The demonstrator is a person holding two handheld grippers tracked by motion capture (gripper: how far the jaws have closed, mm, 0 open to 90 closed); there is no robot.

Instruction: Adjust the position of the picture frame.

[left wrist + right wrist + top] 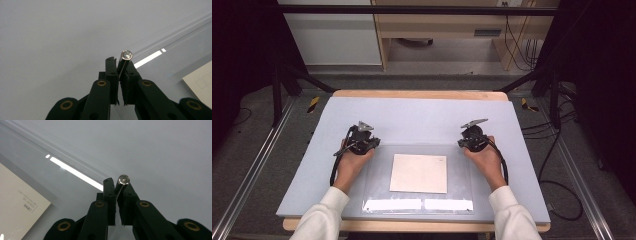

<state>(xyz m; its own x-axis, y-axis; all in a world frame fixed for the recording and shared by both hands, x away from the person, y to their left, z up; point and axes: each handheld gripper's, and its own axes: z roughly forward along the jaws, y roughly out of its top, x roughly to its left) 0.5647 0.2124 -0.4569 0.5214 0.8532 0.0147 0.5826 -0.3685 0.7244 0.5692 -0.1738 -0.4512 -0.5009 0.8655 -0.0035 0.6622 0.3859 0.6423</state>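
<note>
Tools [360, 141] [472, 139] closed at sleeve [377, 200] corners.

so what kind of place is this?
Likely a lab recording rig: a table under a grey mat, a metal frame around it, and loose cables on the floor.

A cream card [419, 173] lies inside a clear plastic sleeve [462, 172] on a pale blue-grey mat [422, 117], beside black grippers.

small barcode-like mark and tiny lines of print on cream card [20, 207], too small to read, faint row of empty printed boxes on same card [203, 81] in left gripper view, nothing else legible
</note>
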